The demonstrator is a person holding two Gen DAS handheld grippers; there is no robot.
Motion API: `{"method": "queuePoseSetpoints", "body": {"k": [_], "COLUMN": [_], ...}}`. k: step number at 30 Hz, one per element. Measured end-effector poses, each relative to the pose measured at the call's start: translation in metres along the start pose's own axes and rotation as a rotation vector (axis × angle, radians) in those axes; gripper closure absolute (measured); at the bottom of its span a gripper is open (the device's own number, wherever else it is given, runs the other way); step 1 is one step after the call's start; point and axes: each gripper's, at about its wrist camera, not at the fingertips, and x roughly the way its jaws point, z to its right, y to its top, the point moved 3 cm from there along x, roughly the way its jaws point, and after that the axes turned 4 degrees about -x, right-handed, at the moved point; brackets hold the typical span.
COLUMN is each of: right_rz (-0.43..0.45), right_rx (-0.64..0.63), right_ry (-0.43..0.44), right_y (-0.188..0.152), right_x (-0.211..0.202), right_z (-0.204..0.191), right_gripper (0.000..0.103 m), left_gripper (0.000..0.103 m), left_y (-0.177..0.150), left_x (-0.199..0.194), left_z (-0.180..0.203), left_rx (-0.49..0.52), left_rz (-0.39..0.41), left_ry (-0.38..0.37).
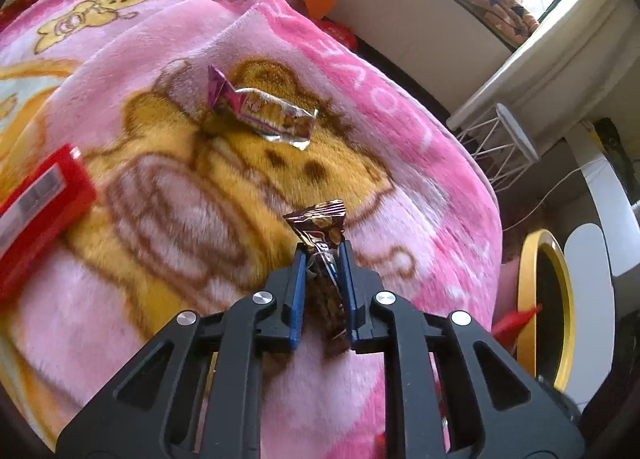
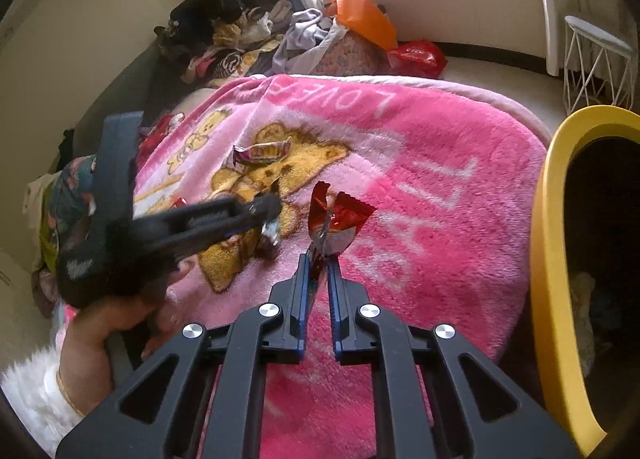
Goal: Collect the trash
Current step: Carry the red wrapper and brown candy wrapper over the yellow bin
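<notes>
Both claws are clamped: my left gripper (image 1: 323, 249) pinches the brown wrapper (image 1: 322, 237), my right gripper (image 2: 319, 257) the red wrapper (image 2: 338, 225), both over the pink blanket (image 2: 440, 219). I'd keep the squeeze firm and swing straight to the yellow-rimmed bin (image 2: 554, 259), lest the foil slip.

Left claw (image 1: 323, 249) clamped; right claw (image 2: 319, 259) (likewise).
</notes>
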Motion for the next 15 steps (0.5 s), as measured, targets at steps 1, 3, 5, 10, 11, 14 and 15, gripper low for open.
{"method": "queuePoseSetpoints", "body": {"k": [1,3,5,10,11,14,15], "right_rz": [0.004,0.016,0.028,0.058,0.066,0.082,0.088], "right_rx": [0.004,0.011,0.011,0.015,0.014,0.021,0.022], "right_ry": [0.0,-0.002,-0.007,-0.018,-0.022,-0.026,-0.031], "right_y": [0.0,0.002,0.005,0.006,0.007,0.007,0.007], "right_x": [-0.002,-0.006,-0.008,-0.022,-0.025,-0.034,-0.037], "right_z": [0.002,0.004,0.005,0.008,0.009,0.014,0.016], "right_gripper": [0.095,0.095,0.095,0.095,0.095,0.095,0.095], "left_gripper": [0.092,0.093,0.093,0.093,0.093,0.093,0.093], "left_y": [-0.003,-0.009,-0.016,-0.02,-0.021,-0.024,-0.025], "left_x": [-0.004,-0.012,-0.017,-0.036,-0.039,-0.048,-0.052], "left_z": [0.0,0.001,0.003,0.015,0.019,0.027,0.03], "left_rx": [0.002,0.008,0.013,0.038,0.043,0.056,0.063], "left_rz": [0.006,0.017,0.027,0.064,0.07,0.082,0.086], "left_ry": [-0.003,-0.015,-0.025,-0.05,-0.056,-0.076,-0.08]}}
